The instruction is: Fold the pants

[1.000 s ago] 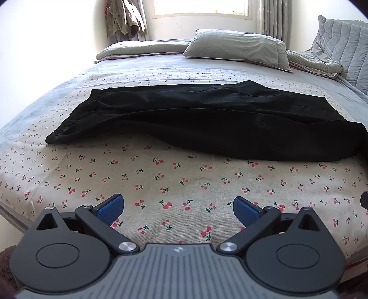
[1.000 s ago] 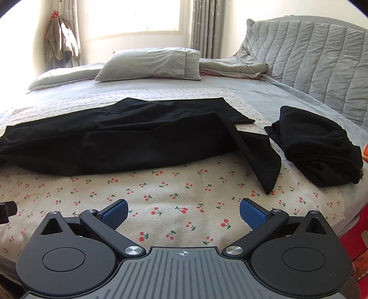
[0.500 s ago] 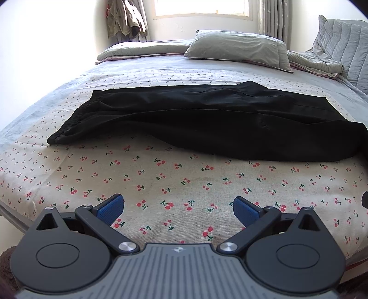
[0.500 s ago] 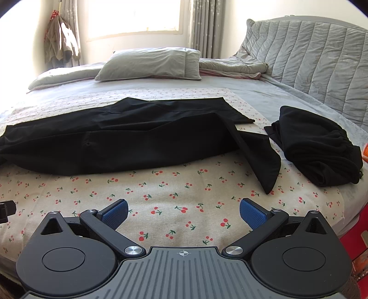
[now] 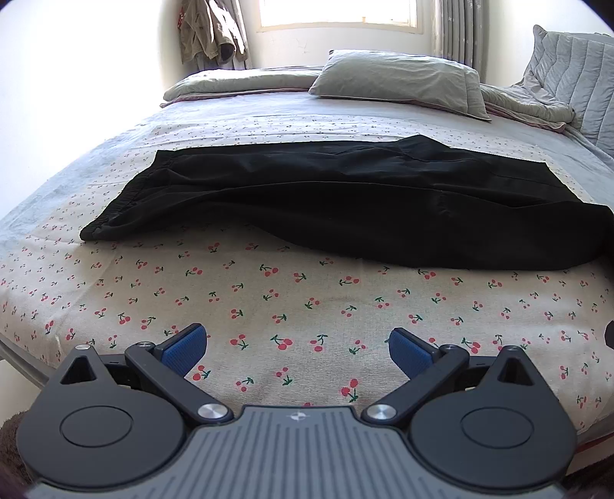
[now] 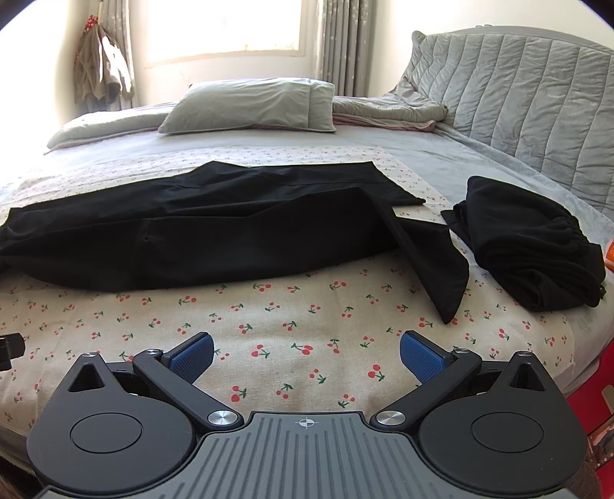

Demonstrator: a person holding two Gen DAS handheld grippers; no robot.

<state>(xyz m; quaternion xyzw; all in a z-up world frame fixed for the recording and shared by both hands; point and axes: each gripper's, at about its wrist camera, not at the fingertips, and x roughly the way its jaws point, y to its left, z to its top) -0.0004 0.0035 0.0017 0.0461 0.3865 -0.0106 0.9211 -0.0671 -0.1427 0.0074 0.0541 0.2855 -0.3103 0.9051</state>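
Observation:
Black pants (image 5: 345, 203) lie stretched sideways across the cherry-print sheet (image 5: 291, 303), waistband at the left, legs to the right. In the right wrist view the pants (image 6: 199, 234) show one leg end bent toward the front. My left gripper (image 5: 297, 347) is open and empty above the sheet, in front of the pants. My right gripper (image 6: 305, 351) is open and empty, in front of the leg end.
A second bundle of black clothing (image 6: 529, 245) lies at the right of the bed. Grey pillows (image 6: 249, 105) and a crumpled blanket (image 6: 387, 111) lie at the back. A quilted headboard (image 6: 529, 96) stands at the right. Clothes (image 5: 211, 30) hang by the window.
Both views have shifted only slightly; the pants and both grippers stay as they were.

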